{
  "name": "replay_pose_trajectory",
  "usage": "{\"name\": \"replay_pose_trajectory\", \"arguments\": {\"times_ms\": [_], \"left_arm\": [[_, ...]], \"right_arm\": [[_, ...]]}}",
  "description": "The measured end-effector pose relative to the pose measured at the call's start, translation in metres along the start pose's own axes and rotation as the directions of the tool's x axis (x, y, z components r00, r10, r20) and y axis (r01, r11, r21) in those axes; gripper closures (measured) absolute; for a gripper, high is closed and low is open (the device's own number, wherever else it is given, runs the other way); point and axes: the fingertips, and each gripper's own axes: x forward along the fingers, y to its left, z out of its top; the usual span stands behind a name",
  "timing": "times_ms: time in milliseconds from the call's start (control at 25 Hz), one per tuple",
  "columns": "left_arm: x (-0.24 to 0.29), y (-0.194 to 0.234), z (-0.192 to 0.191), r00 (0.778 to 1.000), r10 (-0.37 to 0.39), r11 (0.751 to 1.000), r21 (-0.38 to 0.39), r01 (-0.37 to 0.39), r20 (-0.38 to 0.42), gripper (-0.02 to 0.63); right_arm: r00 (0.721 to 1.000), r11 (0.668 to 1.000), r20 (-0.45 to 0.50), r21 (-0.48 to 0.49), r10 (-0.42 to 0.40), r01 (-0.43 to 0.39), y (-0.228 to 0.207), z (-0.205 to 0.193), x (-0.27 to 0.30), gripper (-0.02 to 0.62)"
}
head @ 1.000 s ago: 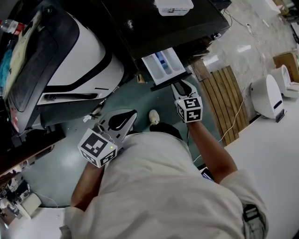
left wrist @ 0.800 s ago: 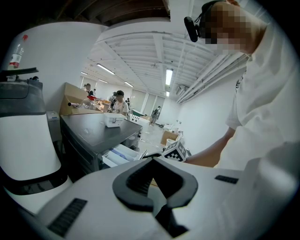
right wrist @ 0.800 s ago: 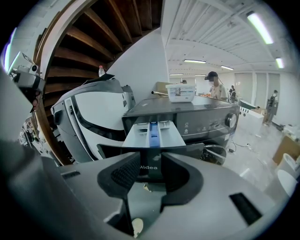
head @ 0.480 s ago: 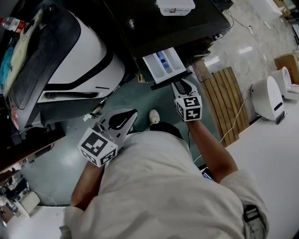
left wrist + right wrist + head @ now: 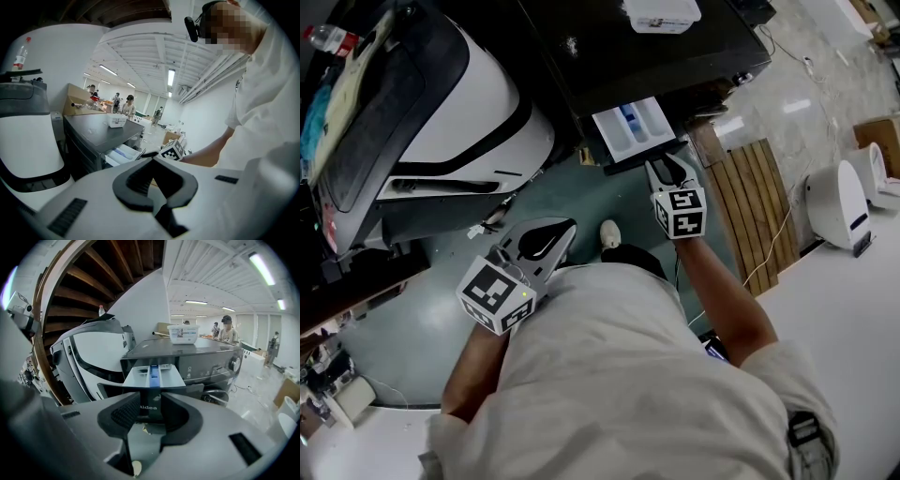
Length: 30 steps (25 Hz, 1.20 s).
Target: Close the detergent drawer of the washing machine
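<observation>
The dark washing machine stands at the top of the head view, its white detergent drawer pulled out with a blue insert showing. My right gripper has its tips against the drawer's dark front panel. In the right gripper view that gripper is slightly open, and the drawer lies straight ahead, with its front panel showing between the pads. My left gripper hangs lower left over the green floor, away from the machine, shut and empty. The drawer also shows in the left gripper view.
A white box sits on top of the washing machine. A large white-and-black machine stands to the left. A wooden pallet and a white appliance lie to the right. My shoe is on the floor below the drawer.
My right gripper has edged toward the washing machine along with the drawer front, and the drawer looks slightly further in. The left gripper has not moved.
</observation>
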Motion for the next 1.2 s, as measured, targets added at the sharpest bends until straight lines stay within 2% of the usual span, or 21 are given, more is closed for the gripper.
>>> {"name": "replay_pose_trajectory", "arguments": {"times_ms": [1200], "left_arm": [[0.0, 0.011, 0.005, 0.999, 0.035, 0.999, -0.013, -0.034, 0.017, 0.611]], "right_arm": [[1.0, 1.0, 0.001, -0.013, 0.021, -0.021, -0.001, 0.024, 0.031, 0.472]]}}
